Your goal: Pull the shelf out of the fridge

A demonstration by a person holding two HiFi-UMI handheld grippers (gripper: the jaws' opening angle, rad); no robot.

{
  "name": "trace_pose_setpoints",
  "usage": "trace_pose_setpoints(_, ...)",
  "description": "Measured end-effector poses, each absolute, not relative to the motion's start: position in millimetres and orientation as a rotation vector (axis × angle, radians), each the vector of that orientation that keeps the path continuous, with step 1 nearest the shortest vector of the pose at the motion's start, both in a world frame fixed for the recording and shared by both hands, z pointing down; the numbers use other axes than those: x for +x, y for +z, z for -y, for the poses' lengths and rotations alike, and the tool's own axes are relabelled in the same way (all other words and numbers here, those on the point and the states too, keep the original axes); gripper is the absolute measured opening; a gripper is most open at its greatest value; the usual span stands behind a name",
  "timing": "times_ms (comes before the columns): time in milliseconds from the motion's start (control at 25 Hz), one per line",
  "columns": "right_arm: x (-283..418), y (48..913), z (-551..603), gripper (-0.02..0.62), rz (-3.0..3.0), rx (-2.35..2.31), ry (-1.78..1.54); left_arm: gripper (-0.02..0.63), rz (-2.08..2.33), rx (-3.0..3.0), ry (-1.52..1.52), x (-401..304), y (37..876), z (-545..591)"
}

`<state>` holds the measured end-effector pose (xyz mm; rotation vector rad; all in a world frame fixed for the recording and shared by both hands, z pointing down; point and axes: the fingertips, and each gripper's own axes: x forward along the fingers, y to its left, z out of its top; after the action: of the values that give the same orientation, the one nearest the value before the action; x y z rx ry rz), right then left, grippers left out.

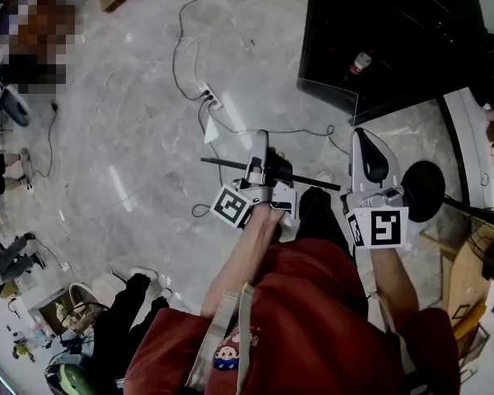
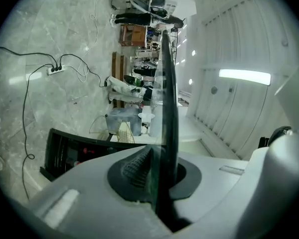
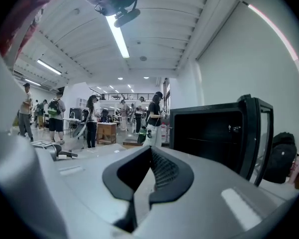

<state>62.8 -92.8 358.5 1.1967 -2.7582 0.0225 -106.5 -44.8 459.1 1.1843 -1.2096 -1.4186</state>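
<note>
Left tool is clenched on the shelf, a thin pane with a dark edge that runs between its pads and sticks out past them. Right tool is closed on nothing. By my reading the pulling step is done. In the head view the shelf hangs over the floor near the middle, well apart from the black fridge, which stands open at one o'clock. The next move is likely to carry the pane off and set it down somewhere flat (no bench shows in any view), with the free tool able to steady the far edge. Counted: two tools, one shelf, one fridge, one bottle inside it, and one power strip at eleven o'clock from the left tool.
</note>
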Motion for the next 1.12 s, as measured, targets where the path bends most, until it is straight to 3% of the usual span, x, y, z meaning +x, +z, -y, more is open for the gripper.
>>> trace_pose_setpoints(320, -19.6, 329.8, 16.4, -0.003, 2.828, 1.069, -0.071, 0.012, 1.307, 1.194, -1.475, -187.5, 418.3, -34.9)
trace_pose_setpoints(1120, -125.5, 276.9, -58.6, -0.003, 2.951, 1.082, -0.135, 0.012, 1.446, 1.201, -1.671, -328.9, 331.3, -160.9)
